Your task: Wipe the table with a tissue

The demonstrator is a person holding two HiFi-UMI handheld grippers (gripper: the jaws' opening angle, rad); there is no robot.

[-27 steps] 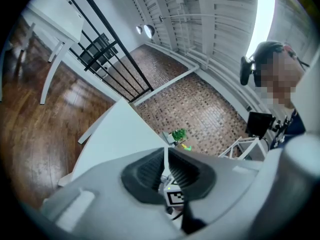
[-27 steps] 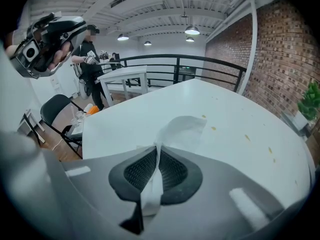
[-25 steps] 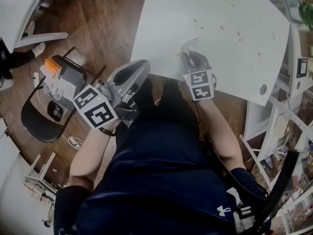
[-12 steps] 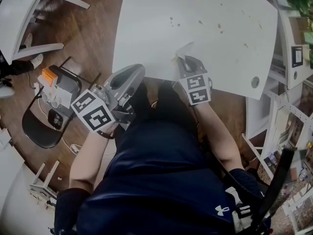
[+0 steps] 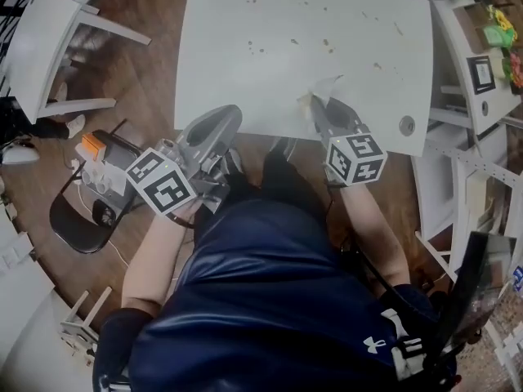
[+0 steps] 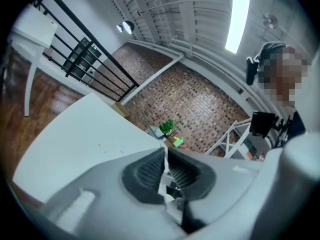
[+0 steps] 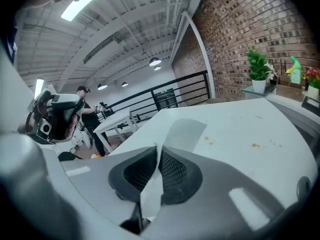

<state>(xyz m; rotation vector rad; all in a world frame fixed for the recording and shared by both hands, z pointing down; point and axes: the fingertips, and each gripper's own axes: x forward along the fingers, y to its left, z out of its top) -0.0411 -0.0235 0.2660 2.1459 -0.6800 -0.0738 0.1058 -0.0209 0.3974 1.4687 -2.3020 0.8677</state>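
The white table (image 5: 270,15) carries several small brown crumbs and stains (image 5: 327,46) across its far half. My right gripper (image 5: 320,109) hovers over the table's near edge, shut on a white tissue (image 5: 325,88) that sticks up from its tip. In the right gripper view the tissue (image 7: 184,133) is pinched between the ribbed pads (image 7: 172,170) of the right gripper (image 7: 159,151), with the table (image 7: 240,124) ahead. My left gripper (image 5: 219,122) hangs at the near edge, left of the right one. Its jaws (image 6: 164,156) are shut with nothing between them.
A white chair (image 5: 49,39) stands at the far left. A black chair (image 5: 73,219) beside my left arm holds an orange and grey device (image 5: 102,158). Shelves with plants (image 5: 490,31) line the right side. A round cable hole (image 5: 406,125) sits at the table's near right corner.
The right gripper has risen and rolled, still shut on the tissue, and its marker cube now sits further right. The left gripper has shifted slightly toward the table edge.
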